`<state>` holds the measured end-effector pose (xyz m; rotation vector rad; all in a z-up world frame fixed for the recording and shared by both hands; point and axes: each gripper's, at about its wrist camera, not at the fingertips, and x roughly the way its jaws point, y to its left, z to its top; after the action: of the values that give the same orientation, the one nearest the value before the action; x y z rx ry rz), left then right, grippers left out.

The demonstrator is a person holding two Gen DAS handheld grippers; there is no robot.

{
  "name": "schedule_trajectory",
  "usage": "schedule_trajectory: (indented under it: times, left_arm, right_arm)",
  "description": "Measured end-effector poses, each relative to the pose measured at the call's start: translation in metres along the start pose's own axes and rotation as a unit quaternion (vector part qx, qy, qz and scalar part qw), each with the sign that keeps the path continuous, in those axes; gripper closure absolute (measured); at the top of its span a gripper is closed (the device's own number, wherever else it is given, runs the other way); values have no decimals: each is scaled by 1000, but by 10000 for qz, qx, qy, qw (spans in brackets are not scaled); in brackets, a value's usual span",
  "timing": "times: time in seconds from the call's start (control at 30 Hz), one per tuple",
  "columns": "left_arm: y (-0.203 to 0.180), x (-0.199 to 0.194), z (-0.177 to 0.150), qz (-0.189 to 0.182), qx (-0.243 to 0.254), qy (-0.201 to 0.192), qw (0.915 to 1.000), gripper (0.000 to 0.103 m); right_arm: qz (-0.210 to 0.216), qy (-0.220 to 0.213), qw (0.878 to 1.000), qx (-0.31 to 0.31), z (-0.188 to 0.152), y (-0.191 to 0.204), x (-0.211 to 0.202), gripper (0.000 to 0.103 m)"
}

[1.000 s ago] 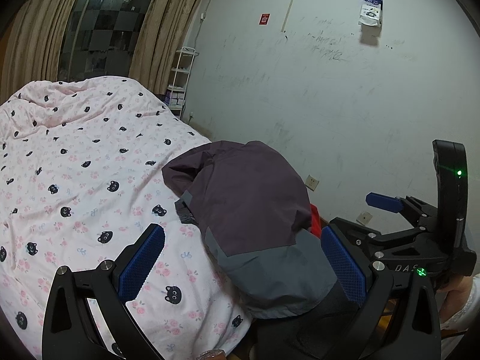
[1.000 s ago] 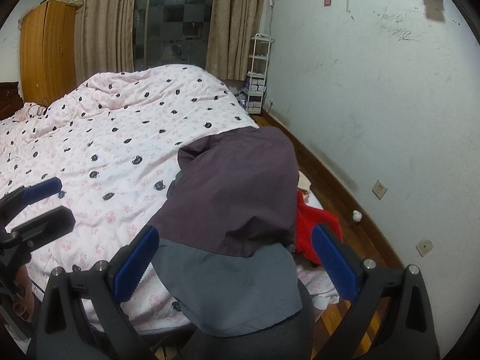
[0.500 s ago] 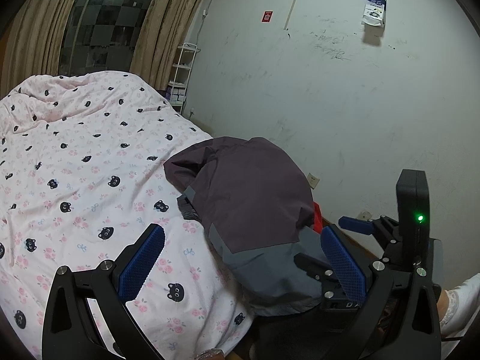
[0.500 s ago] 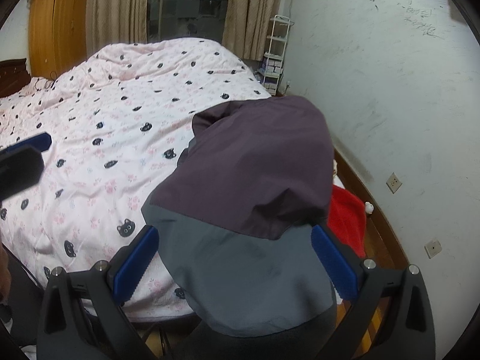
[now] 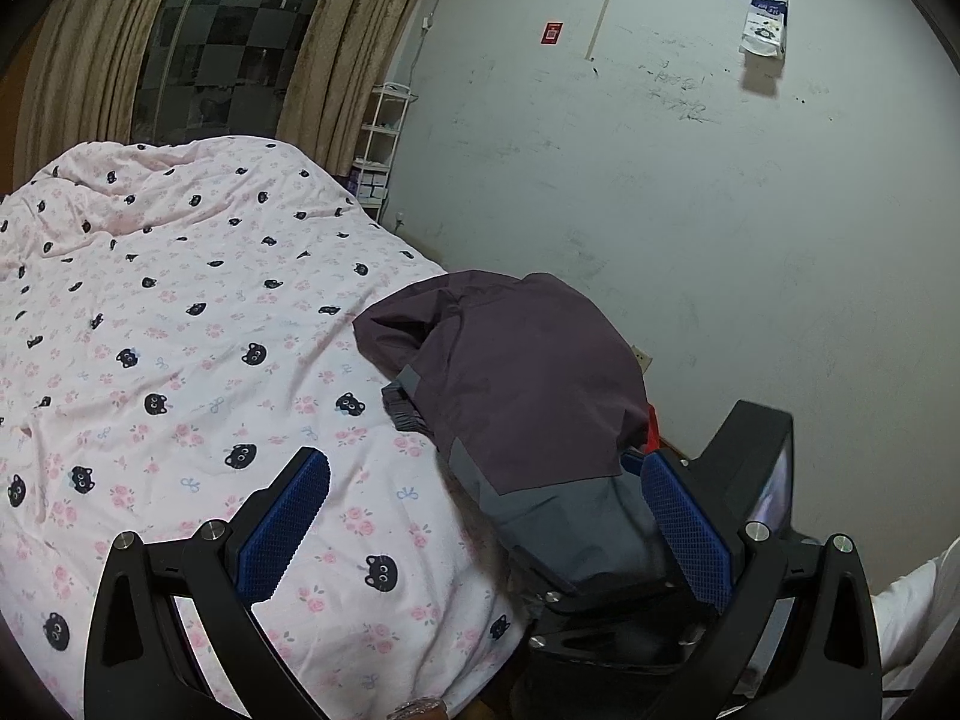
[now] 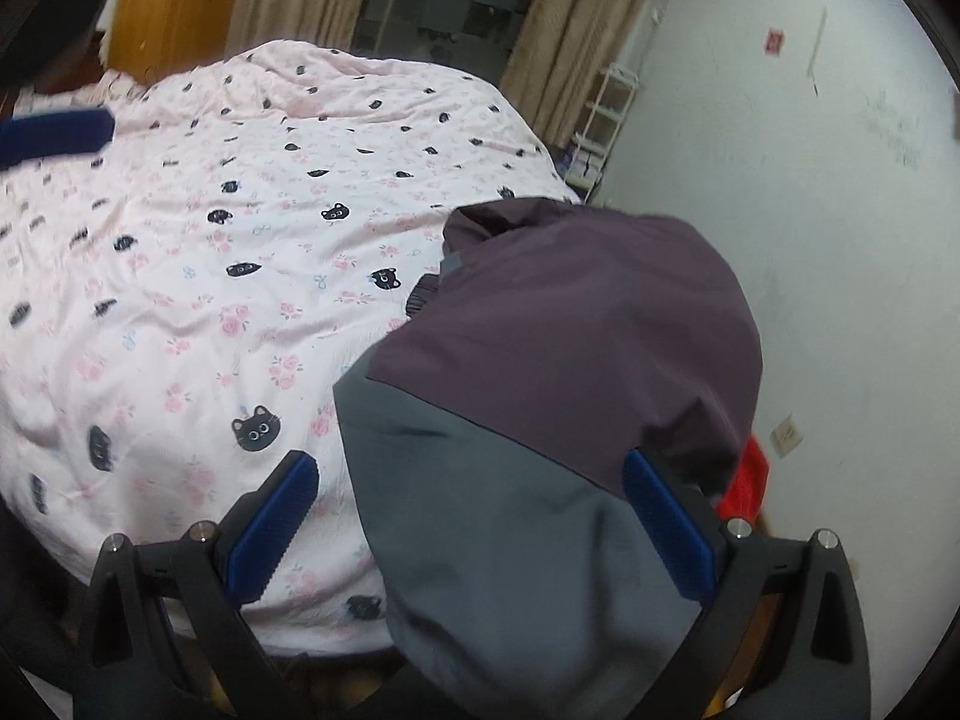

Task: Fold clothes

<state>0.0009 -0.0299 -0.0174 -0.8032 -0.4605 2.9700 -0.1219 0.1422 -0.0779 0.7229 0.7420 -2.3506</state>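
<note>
Bed point(image 5: 180, 312) fills most of both views, pink quilt w/ black cat faces. Jacket point(image 6: 576, 324), purple over grey, sits bunched at the bed's right-hand corner nearest the wall, grey hem spilling off the edge; red thing point(image 6: 747, 474) pokes out behind it, can't tell what. Right hand-held gripper point(image 6: 480, 522) hangs low over the grey hem, jaws spread wide, nothing in them. Left hand-held gripper point(image 5: 492, 516) hovers just beside, also wide open and empty, quilt under it. Looks like the very start: approach before first grab. Next prob. calls for pinching hem or shoulders and dragging the jacket flat onto the quilt.
</note>
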Motion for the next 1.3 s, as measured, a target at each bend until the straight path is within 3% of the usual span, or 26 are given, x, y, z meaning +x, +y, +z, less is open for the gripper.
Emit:
schedule_trajectory:
  times: [0.27, 0.37, 0.47, 0.6, 0.67, 0.97, 1.3]
  left_arm:
    - [10, 2, 0, 9, -86, 16, 10000, 0]
    - [12, 4, 0, 6, -100, 36, 9999, 0]
    - [14, 6, 0, -2, -112, 63, 9999, 0]
    - [15, 9, -1, -7, -118, 104, 9999, 0]
    - [17, 11, -3, 1, -128, 135, 9998, 0]
    - [35, 9, -10, 131, -279, 183, 9994, 0]
    - [71, -23, -20, 560, -572, -16, 9968, 0]
  right_arm:
    - [-522, -30, 9974, -498, 2, 16, 27, 3]
    - [-539, 93, 9970, -545, 3, 15, 34, 32]
    - [-498, 201, 9973, -499, 4, 10, 38, 45]
    - [-413, 301, 9979, -390, 7, 2, 41, 79]
    - [-314, 324, 9985, -301, 10, -4, 40, 85]
    - [756, 163, 9968, 207, 45, -26, 22, 91]
    - [2104, 53, 9760, 564, 108, 7, 22, 92]
